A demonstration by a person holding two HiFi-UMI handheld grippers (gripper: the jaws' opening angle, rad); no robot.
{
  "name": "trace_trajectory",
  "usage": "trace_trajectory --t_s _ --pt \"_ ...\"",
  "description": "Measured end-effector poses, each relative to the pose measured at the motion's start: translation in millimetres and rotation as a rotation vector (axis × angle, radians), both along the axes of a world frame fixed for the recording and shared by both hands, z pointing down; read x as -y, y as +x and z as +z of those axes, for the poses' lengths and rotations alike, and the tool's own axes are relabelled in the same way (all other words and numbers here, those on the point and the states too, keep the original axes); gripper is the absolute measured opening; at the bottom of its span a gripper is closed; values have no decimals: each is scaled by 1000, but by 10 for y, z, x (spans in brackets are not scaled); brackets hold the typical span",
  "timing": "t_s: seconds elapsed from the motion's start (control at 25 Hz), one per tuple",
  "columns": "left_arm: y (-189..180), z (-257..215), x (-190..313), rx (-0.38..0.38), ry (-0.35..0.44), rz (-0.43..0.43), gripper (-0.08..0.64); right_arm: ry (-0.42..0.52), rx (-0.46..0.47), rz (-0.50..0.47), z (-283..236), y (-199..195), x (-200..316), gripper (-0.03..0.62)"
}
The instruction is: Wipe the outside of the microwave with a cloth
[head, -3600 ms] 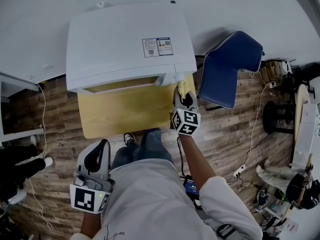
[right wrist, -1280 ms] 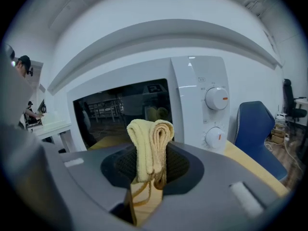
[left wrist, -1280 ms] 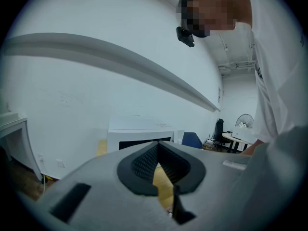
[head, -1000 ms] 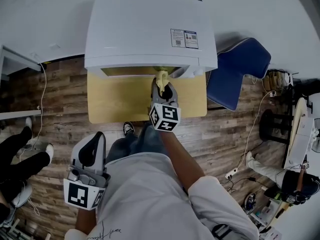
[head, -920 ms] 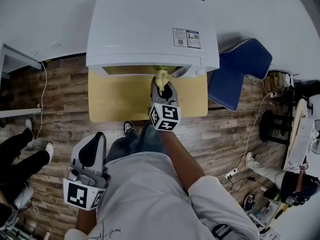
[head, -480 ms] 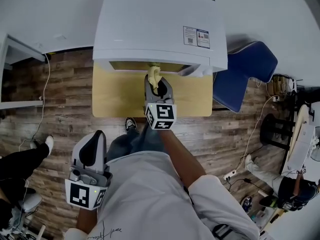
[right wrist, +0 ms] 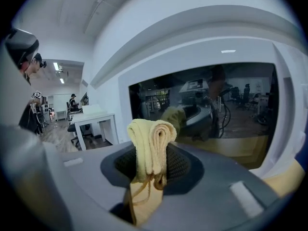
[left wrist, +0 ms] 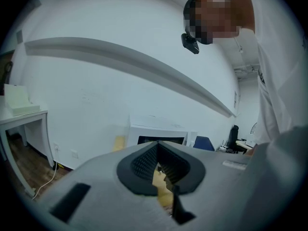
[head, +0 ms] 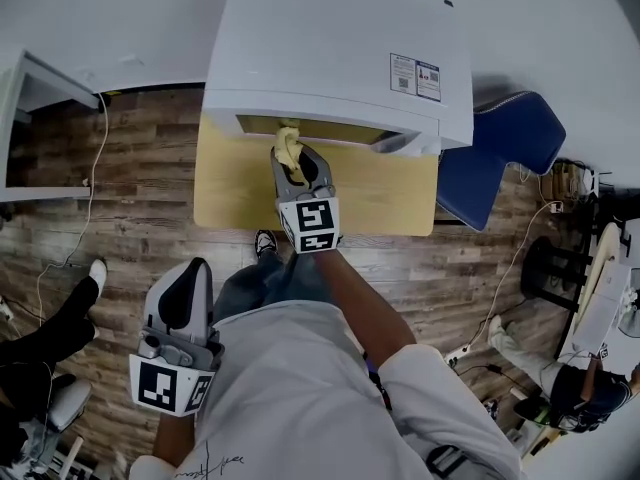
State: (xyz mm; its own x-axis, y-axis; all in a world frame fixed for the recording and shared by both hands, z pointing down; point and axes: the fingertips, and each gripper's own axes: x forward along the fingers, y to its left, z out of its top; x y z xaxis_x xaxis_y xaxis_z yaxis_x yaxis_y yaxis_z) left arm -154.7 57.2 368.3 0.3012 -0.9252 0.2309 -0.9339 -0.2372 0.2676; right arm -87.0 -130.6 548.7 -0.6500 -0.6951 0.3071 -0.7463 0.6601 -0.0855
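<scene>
The white microwave (head: 330, 48) stands at the back of a small yellow wooden table (head: 235, 193). My right gripper (head: 292, 163) is shut on a folded yellow cloth (head: 288, 150), which is held up at the microwave's front face, towards its left end. In the right gripper view the cloth (right wrist: 150, 143) sticks up from the right gripper (right wrist: 151, 170) just before the dark glass door (right wrist: 216, 105); I cannot tell whether it touches. My left gripper (head: 195, 270) hangs low beside my left hip, far from the table. Its jaws look shut and hold nothing (left wrist: 158, 150).
A blue chair (head: 500, 163) stands right of the table. A white desk (head: 40, 78) is at the far left, with a cable (head: 75, 228) trailing over the wood floor. Another person's leg (head: 50, 328) shows at the left edge, and more cables and gear lie at the right.
My right gripper has carried the cloth leftwards along the microwave's front, from its right end to the left part of the door. The left gripper has stayed at my side.
</scene>
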Motion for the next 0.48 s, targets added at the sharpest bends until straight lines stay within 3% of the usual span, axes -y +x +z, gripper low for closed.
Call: trace_trajectory --t_s 0.48 --pt "-189 36 -60 0 -15 -48 -3 -10 -5 -181 53 -663 -142 123"
